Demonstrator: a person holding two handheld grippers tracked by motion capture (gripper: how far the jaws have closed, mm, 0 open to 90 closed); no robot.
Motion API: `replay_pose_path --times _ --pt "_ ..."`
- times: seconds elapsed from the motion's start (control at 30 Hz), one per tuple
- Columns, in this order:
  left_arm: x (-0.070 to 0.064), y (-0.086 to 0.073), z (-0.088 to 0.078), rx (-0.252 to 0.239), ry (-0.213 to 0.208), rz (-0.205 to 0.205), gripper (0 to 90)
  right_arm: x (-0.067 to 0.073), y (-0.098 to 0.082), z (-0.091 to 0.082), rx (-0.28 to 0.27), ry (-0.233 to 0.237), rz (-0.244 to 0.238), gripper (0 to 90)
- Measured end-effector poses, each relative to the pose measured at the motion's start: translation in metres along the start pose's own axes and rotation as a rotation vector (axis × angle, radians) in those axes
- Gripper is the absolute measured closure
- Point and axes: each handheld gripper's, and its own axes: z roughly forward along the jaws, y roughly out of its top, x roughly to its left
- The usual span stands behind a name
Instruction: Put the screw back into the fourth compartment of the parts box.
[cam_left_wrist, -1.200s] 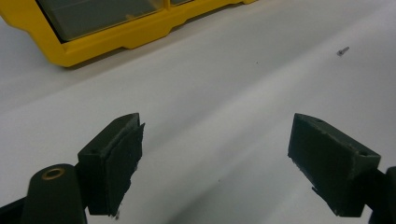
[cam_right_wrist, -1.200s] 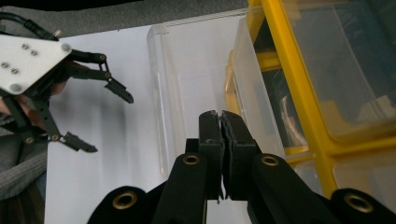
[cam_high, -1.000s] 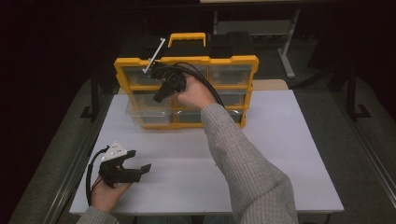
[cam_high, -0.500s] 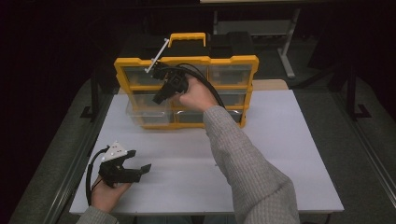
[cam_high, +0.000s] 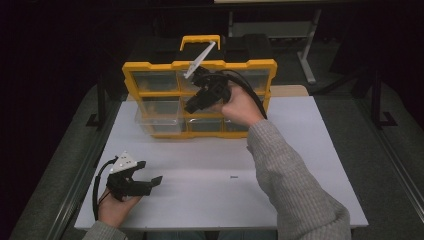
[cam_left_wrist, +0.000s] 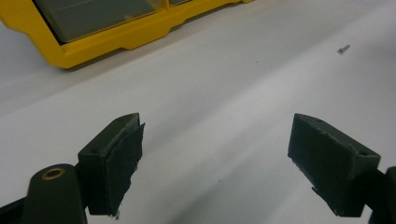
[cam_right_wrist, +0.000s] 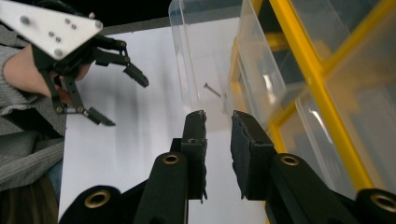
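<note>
White tabletop (cam_high: 280, 175) lies bare around the left gripper (cam_high: 150, 184), fingers wide; right gripper (cam_high: 192, 106) fingers narrowly parted, just opening, by the organizer (cam_high: 150, 67).

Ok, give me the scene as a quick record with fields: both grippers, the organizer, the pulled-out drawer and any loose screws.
left gripper: jaws wide open, nothing between them, low over the white table near its front left
right gripper: jaws have just been opening, a narrow gap, nothing between them; held up in front of the organizer
organizer: yellow frame, clear drawers, standing upright at the table's far side
drawer: clear, pulled out at the lower left
screw in drawer: one small screw inside
loose screw: one lying on the table
</note>
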Motion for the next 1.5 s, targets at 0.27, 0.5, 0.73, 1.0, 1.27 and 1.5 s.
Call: replay_pose_path --times 0.27,0.5,0.73,1.0,1.27,1.5 --pt "0.0 0.0 0.002 -0.005 -0.002 0.01 17.3 0.006 -0.04 -0.014 -0.015 0.001 0.016 71.5" --pt "-0.003 0.0 0.004 -0.017 -0.004 -0.009 17.3 0.008 -0.068 -0.012 -0.017 0.01 0.038 68.7" --pt "-0.001 0.0 0.003 -0.002 -0.003 0.004 17.3 0.012 -0.095 -0.007 -0.013 0.004 0.045 66.4" --pt "-0.002 0.0 0.003 -0.007 -0.004 -0.002 17.3 0.014 -0.117 -0.001 -0.006 0.002 0.081 61.3" --pt "-0.002 0.0 0.003 -0.007 -0.005 -0.006 17.3 0.017 -0.139 0.012 0.006 0.011 0.107 58.7" --pt "-0.002 0.0 0.003 -0.005 -0.006 -0.003 17.3 0.02 -0.152 0.021 0.032 0.026 0.143 58.5"
